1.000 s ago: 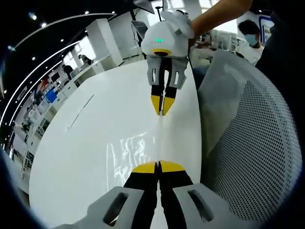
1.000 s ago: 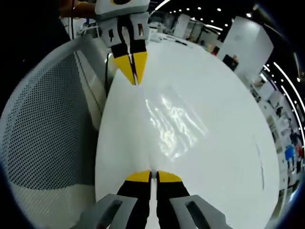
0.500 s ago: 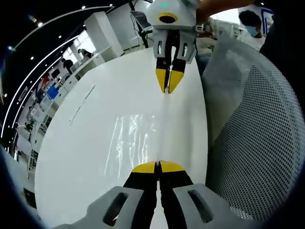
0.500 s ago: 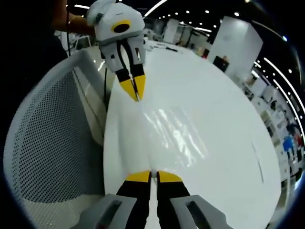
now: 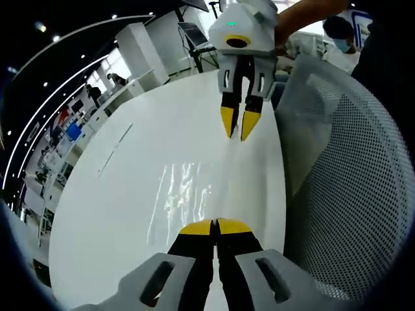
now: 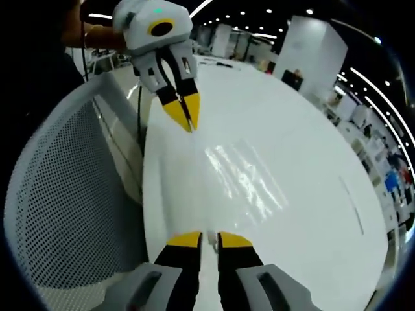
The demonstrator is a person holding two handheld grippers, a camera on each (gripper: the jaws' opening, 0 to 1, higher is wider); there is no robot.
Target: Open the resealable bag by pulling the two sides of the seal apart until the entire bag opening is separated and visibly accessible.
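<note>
Left gripper (image 5: 214,226): yellow-tipped jaws pressed together at the bottom of the left gripper view, pinching the near edge of the clear resealable bag (image 5: 185,194). Same gripper seen across the table in the right gripper view (image 6: 189,120), tips closed to a point on the far end of the bag's edge.

Right gripper (image 6: 209,239): jaws parted by a narrow gap in the right gripper view, the pale strip of the bag's edge running up between them; whether the pads touch it cannot be told. Seen from the left gripper view (image 5: 238,131), yellow tips slightly spread, hanging just over the far end of the bag.

Bag itself: transparent, wrinkled and glinting, lying flat on the white table (image 5: 117,188), stretched between the two grippers, its body off to one side of the line joining them (image 6: 249,181). Seal edge running straight from one gripper to the other.

Beside that line, on the other side: a white mesh chair back (image 5: 350,188), close against the table edge (image 6: 71,194).
</note>
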